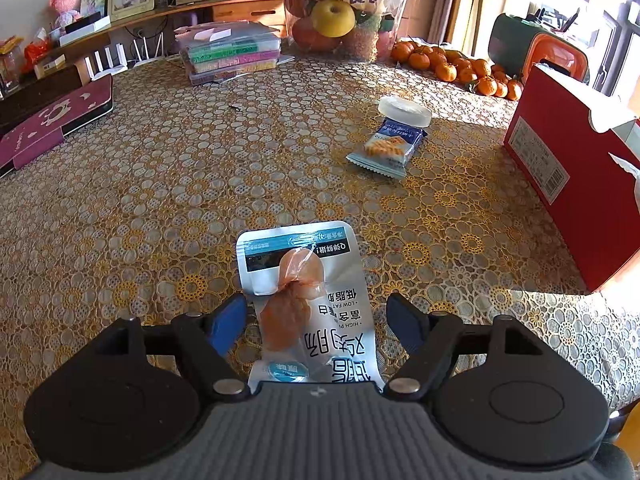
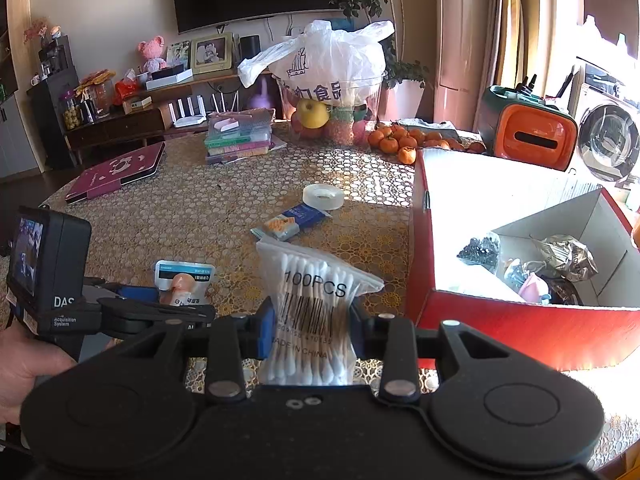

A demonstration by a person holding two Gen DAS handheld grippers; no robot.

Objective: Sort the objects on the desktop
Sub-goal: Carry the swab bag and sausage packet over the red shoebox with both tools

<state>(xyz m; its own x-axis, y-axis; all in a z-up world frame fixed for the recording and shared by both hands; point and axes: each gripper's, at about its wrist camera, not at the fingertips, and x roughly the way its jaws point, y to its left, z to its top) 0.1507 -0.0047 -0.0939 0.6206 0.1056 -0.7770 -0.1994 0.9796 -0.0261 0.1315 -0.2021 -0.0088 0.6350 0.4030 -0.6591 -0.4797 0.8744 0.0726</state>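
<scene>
Blue pads lined the fingers of both grippers. The left gripper (image 1: 316,320) was low over the table (image 1: 160,184), its fingers spread wide on both sides of a sausage packet (image 1: 304,300) that lay flat on the patterned cloth; the pads did not seem to touch the packet. The right gripper (image 2: 312,330) pinched a bag of cotton swabs (image 2: 312,312) by its middle, so that the plastic was squeezed narrow between the pads and the bag stood up above the table. Just to the right of this bag was an open red box (image 2: 500,324) with white inner walls, and inside it lay some small wrapped things, too crumpled to name. Farther on the table a biscuit packet (image 1: 386,148) lay flat, and a roll of clear tape (image 1: 404,111) rested at its far end, touching it. Behind these were a pile of tangerines (image 1: 456,66), a clear fruit bowl (image 1: 340,28) covered with a white plastic bag, and a stack of flat cases (image 1: 232,54). At the left edge of the right wrist view a hand (image 2: 24,360) held the handle of the left gripper.
</scene>
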